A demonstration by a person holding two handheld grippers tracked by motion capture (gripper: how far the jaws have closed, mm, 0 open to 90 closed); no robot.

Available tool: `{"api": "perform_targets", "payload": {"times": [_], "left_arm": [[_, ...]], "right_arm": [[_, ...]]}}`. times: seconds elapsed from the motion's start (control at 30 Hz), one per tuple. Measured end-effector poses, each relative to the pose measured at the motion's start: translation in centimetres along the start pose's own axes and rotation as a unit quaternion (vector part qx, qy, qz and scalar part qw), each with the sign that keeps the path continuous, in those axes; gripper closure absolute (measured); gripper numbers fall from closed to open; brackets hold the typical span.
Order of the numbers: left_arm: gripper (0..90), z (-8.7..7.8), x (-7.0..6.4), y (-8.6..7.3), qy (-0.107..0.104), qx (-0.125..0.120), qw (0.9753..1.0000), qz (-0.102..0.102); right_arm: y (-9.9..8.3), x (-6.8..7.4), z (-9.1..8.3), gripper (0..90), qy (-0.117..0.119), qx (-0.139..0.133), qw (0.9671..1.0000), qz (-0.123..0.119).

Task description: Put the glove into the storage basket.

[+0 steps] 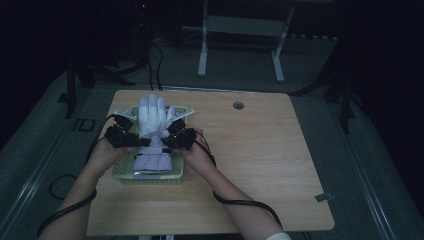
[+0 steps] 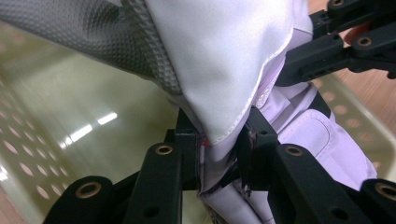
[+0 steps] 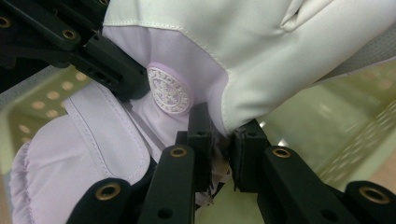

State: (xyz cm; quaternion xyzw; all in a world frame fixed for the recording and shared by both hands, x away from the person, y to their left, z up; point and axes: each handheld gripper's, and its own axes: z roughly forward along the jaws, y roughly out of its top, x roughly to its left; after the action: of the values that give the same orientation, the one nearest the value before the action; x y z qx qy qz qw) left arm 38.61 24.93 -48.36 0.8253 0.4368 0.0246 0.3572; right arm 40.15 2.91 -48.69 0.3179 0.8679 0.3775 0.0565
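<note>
The left gripper [image 2: 217, 149] is clamped on a fold at the wrist of a white and pale lilac fabric glove [image 2: 224, 60], its two black jaws pinching the hemmed edge between them, and the right gripper [image 3: 219, 140] is clamped on the same glove from the opposite side, close to a round embossed white badge [image 3: 168, 91] on the lilac panel. In the high view the two grippers, left gripper [image 1: 131, 139] and right gripper [image 1: 167, 140], meet at the wrist of the one glove [image 1: 152, 117], whose fingers point away from the person while its lilac padded cuff [image 1: 152, 162] trails toward them. A grey textured patch [image 2: 93, 32] shows on the glove's palm side. The glove is held over one pale green perforated plastic basket [image 1: 120, 170], with the cuff resting in it. The basket sits on the left part of a light wooden surface [image 1: 260, 160] with a round cable hole [image 1: 238, 105].
</note>
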Motion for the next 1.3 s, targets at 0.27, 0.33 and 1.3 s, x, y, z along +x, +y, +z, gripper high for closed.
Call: {"api": "perform_targets", "payload": {"times": [0.27, 0.33, 1.3], "left_arm": [[71.5, 2.3, 0.4, -0.7, 0.023, 0.059, 0.9979, -0.009], [71.2, 2.5, 0.3, -0.6, 0.032, 0.068, 0.9971, -0.008], [13.9, 2.0, -0.7, -0.7, 0.11, -0.035, 0.9929, -0.028]], "right_arm": [[-1.2, 0.4, 1.9, 79.8, -0.01, 0.035, 0.9993, -0.001], [-1.2, 0.6, 2.2, 79.4, -0.02, 0.043, 0.9989, -0.004], [-3.1, -1.8, -2.1, 15.2, 0.087, -0.011, 0.9947, -0.054]]}}
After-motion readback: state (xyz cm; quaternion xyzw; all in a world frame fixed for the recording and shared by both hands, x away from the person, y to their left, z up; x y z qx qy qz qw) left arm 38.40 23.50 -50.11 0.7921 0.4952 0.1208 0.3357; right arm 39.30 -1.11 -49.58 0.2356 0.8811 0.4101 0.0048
